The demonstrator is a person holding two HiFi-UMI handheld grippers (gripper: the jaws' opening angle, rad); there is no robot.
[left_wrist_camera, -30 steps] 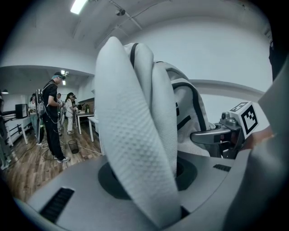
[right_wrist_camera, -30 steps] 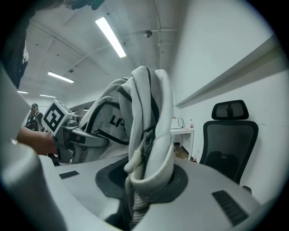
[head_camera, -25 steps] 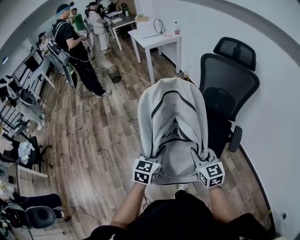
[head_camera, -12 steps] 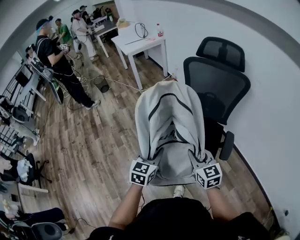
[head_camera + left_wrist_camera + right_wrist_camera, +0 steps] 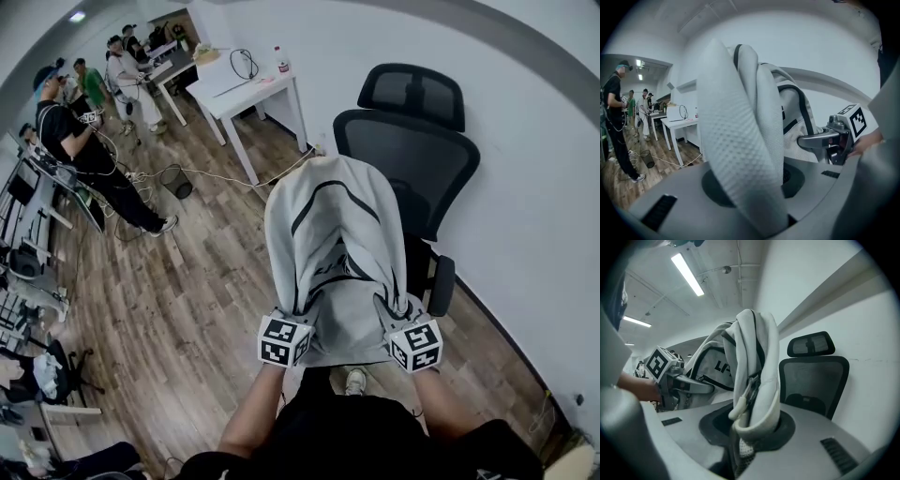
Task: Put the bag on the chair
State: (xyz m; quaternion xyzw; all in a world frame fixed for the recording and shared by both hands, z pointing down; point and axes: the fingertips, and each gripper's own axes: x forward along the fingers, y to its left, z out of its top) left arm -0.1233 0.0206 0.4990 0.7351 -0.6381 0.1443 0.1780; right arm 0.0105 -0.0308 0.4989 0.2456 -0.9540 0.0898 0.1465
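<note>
Carrying the bag level and square to the chair looks like the sound way to do this step. Both grips should stay firm until its base is over the seat, and then it can be lowered to lean on the backrest. The left tool is clamped on a padded strap, and the right tool on the second strap. The bag is held off the floor at frame centre, just beyond both tools, with the chair close behind it at upper right.
</note>
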